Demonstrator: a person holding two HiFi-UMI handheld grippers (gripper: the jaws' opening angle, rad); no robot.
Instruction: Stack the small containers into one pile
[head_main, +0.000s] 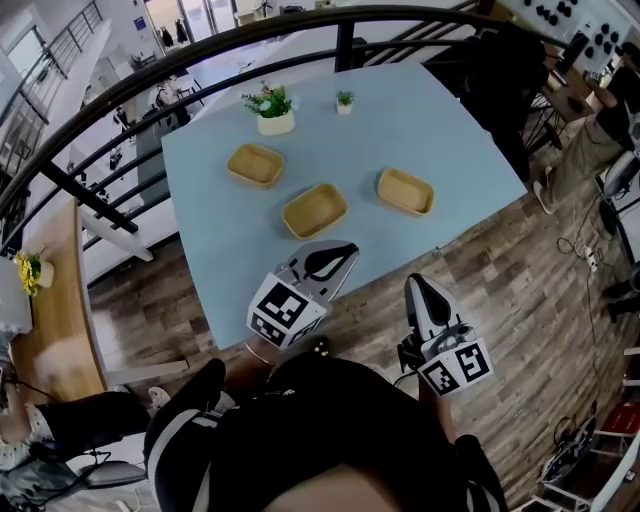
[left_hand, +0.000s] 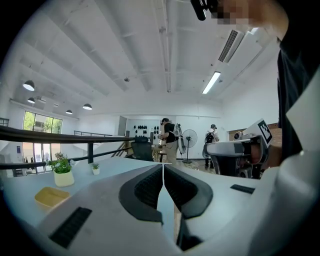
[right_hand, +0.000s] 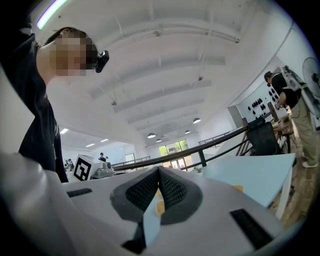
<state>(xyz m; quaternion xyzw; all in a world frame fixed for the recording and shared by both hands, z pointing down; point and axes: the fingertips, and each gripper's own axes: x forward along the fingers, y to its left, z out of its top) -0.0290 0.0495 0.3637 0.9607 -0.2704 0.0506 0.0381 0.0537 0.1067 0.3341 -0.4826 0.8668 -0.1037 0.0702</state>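
- Your bench (head_main: 420, 110), light blue, carries everything. In the head view your left gripper covers part of its near edge.
- Your left gripper (head_main: 345, 250) hangs over that near edge, its jaws pressed together with nothing between them.
- Your right gripper (head_main: 414, 284) sits off the bench, above the wooden floor (head_main: 520, 300). Its jaws are also together and empty.
- The three yellow containers lie apart in a row, none stacked: the left container (head_main: 255, 165), the middle container (head_main: 314, 210) and the right container (head_main: 405, 191). The left gripper view shows only one, its edge cut off by the gripper body. The right gripper view gives you only yellow slivers past the jaws.
- A potted plant (head_main: 272, 108) and a smaller plant (head_main: 344, 101) stand near the far edge.
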